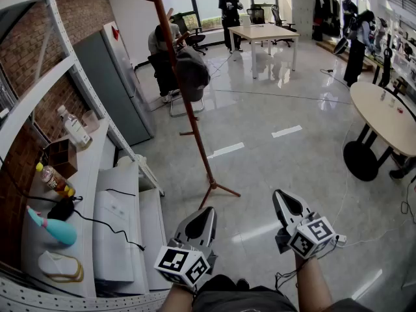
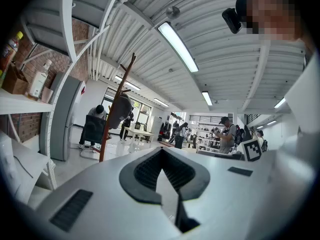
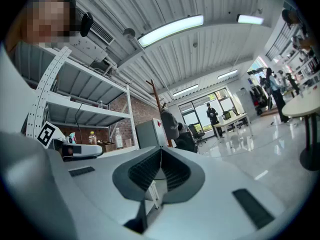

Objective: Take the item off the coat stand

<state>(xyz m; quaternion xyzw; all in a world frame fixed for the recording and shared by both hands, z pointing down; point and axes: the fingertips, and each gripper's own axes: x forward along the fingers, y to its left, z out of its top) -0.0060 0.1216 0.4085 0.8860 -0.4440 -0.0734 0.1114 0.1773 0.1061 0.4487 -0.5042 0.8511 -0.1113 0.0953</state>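
A tall reddish-brown coat stand rises from the glossy floor ahead of me, its feet near the middle of the head view. A dark grey item, bag-like, hangs on it at mid height. The same item shows in the left gripper view, and the stand with the item in the right gripper view. My left gripper and right gripper are held low near my body, well short of the stand. Both have their jaws together at the tips and hold nothing.
White metal shelving runs along the left with bottles, a box, a cable and a teal object. A grey cabinet stands behind the coat stand. A round table is at right, a long table and several people farther back.
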